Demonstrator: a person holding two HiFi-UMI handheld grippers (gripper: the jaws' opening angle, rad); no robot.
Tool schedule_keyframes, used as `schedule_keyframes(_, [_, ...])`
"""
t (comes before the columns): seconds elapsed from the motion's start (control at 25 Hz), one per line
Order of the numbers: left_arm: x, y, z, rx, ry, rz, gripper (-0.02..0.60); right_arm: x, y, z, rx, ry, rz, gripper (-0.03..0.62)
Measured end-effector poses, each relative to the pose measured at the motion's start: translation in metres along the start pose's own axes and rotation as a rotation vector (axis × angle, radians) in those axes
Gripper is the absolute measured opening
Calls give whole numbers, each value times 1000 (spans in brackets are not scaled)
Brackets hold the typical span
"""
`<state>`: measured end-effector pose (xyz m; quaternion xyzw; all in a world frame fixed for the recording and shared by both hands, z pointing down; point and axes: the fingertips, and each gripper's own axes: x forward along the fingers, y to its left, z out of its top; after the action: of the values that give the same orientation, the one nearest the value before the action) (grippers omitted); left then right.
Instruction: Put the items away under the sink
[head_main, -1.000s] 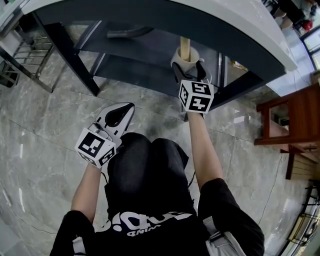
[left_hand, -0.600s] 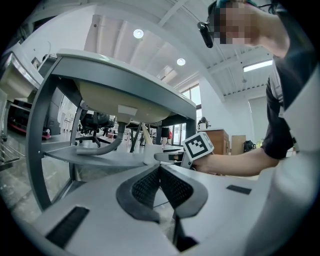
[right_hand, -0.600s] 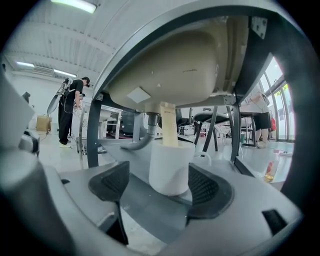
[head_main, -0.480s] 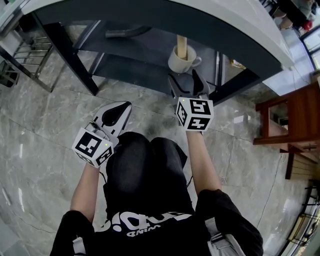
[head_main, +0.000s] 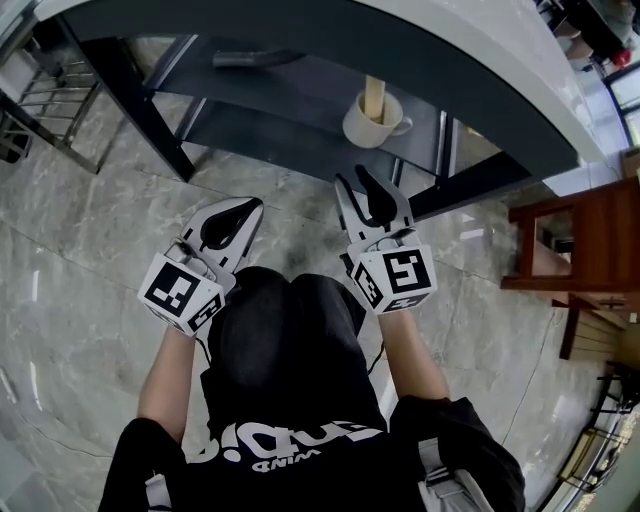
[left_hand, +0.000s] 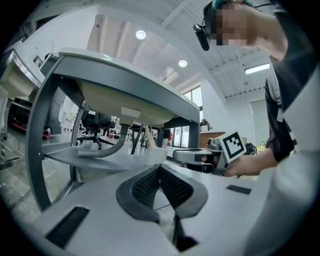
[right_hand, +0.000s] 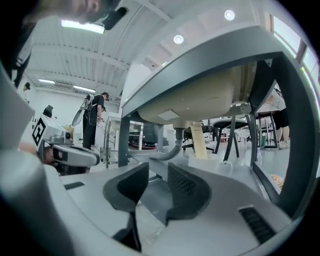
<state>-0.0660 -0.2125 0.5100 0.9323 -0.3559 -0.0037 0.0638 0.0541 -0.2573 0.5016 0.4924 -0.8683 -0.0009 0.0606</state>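
While the mug (head_main: 372, 122) stands upright on a shelf (head_main: 290, 100) under the sink (head_main: 480, 55), neither gripper touches it. Its handle points right in the head view. 1 pale stick (head_main: 374, 96) stands in it, poking above the rim. A grey hose (head_main: 255, 58) lies over the shelf to the mug's left, well apart from it.

right gripper (head_main: 352, 178):
- It is short of the shelf, over the floor (head_main: 80, 250), aimed roughly at the mug.
- Its jaws have just been closing and a narrow gap shows between the pads.
- Nothing is in the gap, so it is released and empty.
- The right gripper view puts the mug (right_hand: 220, 167) ahead, right of the jaw line, with the stick (right_hand: 199, 142) rising from it.

left gripper (head_main: 252, 207):
- It is clenched, with the tips meeting in the left gripper view (left_hand: 160, 167) and nothing held.
- It sits just beside the person's left knee, aimed toward the shelf frame.

The 2 grippers are side by side and not touching. A wooden chair (head_main: 585, 240) stands off to the right.
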Motion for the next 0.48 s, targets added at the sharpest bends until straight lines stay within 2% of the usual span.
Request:
schedule_keyframes(0.08, [1, 4, 9, -2, 11, 1, 19, 0, 7, 8, -6, -5, 22, 49])
schedule_keyframes(0.12, [1, 4, 15, -7, 16, -1, 18, -1, 11, 14, -11, -7, 44, 26])
schedule_keyframes(0.28, [-13, -2, 53, -64, 39, 7, 20, -12, 48, 48, -10, 17, 183, 20])
schedule_keyframes(0.48, [-48, -26, 143, -98, 46, 11, 18, -48, 104, 131, -12, 82, 275, 18])
